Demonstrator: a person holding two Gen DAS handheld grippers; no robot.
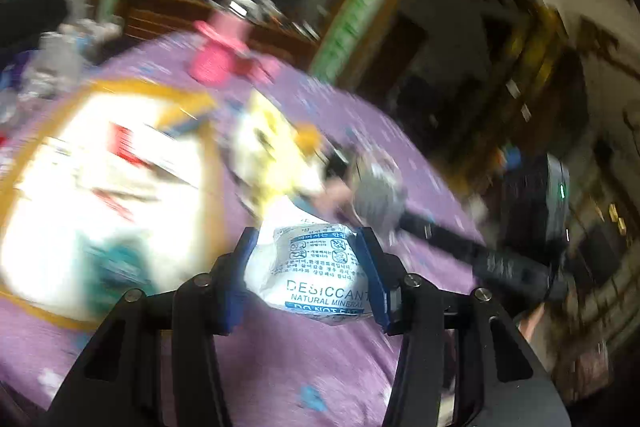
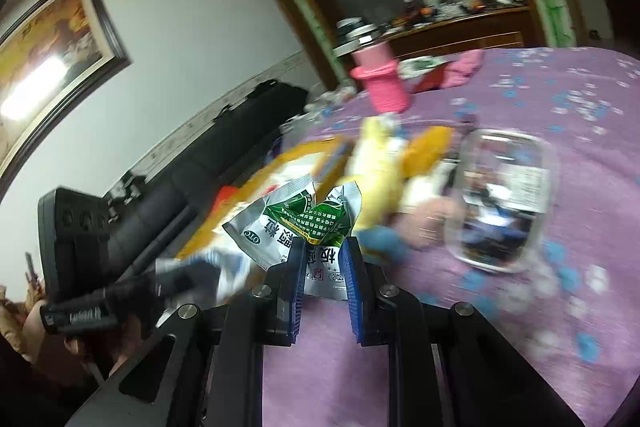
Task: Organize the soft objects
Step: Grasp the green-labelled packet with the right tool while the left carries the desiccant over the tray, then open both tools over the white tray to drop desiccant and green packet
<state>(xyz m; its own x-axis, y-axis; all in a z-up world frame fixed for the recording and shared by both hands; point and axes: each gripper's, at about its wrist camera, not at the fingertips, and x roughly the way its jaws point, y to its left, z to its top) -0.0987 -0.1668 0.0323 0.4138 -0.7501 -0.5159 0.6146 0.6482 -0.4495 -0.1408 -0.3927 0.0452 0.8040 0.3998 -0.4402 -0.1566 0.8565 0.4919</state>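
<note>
In the left wrist view my left gripper (image 1: 305, 239) is shut on a white desiccant packet (image 1: 316, 275), held off the purple tablecloth (image 1: 312, 367). To its left lies a yellow-rimmed tray (image 1: 36, 163) with bright white packets in it. In the right wrist view my right gripper (image 2: 323, 253) is shut on green and silver medicine sachets (image 2: 292, 223), which fan out above the pads. Behind them a yellow plush toy (image 2: 380, 163) and a pink and blue soft toy (image 2: 416, 227) lie on the cloth. Both views are blurred by motion.
A clear glass container (image 2: 504, 203) stands right of the soft toys. A pink bottle (image 2: 384, 83) is at the table's far side, with a cluttered wooden sideboard (image 2: 460, 31) behind. A person's hand (image 2: 34, 319) holds the black body of the other device at the left.
</note>
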